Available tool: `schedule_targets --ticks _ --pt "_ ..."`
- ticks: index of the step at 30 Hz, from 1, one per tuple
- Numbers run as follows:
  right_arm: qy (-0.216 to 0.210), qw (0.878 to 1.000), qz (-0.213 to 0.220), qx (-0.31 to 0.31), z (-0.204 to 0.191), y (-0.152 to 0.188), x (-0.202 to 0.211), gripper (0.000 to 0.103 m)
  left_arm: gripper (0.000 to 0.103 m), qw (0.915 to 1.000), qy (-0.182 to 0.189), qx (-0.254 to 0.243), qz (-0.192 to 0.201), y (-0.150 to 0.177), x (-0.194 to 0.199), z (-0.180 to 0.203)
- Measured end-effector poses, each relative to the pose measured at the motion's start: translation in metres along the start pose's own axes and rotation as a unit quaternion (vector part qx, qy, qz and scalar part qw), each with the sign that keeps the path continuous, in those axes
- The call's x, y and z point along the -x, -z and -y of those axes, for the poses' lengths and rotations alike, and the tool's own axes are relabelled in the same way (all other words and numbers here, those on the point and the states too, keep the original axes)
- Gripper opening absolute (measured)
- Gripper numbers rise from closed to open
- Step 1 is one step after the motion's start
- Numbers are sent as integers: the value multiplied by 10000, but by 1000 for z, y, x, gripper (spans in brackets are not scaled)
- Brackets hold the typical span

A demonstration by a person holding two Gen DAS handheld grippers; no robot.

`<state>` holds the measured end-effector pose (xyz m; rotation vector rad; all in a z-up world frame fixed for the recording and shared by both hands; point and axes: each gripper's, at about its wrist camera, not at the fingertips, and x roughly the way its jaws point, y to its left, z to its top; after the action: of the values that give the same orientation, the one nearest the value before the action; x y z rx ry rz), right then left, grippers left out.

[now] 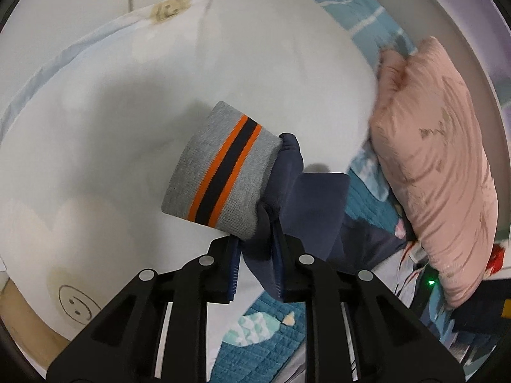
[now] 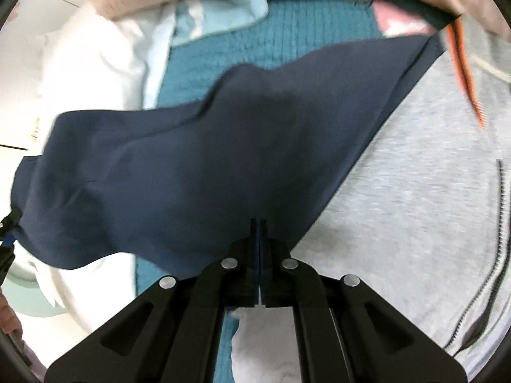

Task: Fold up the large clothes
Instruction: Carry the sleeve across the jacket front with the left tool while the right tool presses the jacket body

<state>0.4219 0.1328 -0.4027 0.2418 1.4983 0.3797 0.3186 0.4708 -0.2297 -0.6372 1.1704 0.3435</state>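
The garment is a jacket with navy sleeves and a grey body (image 2: 415,210). In the left wrist view my left gripper (image 1: 257,265) is shut on the navy sleeve (image 1: 306,204) just behind its grey cuff (image 1: 220,169), which has orange and navy stripes, and holds it lifted. In the right wrist view my right gripper (image 2: 259,255) is shut on the navy sleeve (image 2: 191,172) near where it meets the grey body. The sleeve stretches to the left across the view. A zipper (image 2: 498,223) runs down the grey body at the right.
A white duvet (image 1: 159,95) fills the left wrist view behind the cuff. A pink pillow (image 1: 440,166) stands at the right. The teal quilted bed cover (image 2: 271,44) lies under the jacket. White bedding (image 2: 89,63) lies left of it.
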Motion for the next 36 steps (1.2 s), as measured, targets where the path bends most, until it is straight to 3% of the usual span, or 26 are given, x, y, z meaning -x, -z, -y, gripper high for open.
schedule_targets --ticks 10,16,25,30,36 --pt "-353 9965 644 394 20 28 89 0 17 9963 150 -847 50 54 15 88" --pt "-406 9947 928 175 67 33 115 0 17 9914 320 -1267 -51 98 8 149" --pt "-457 9857 1528 -550 161 74 175 0 17 9799 678 -1833 -393 157 -17 239" --pt "-428 9815 1645 -882 216 97 205 0 17 9707 849 -2164 -599 194 -35 286" --pt "-341 9773 1757 -1131 260 119 223 0 17 9630 717 -2490 -734 239 -62 339"
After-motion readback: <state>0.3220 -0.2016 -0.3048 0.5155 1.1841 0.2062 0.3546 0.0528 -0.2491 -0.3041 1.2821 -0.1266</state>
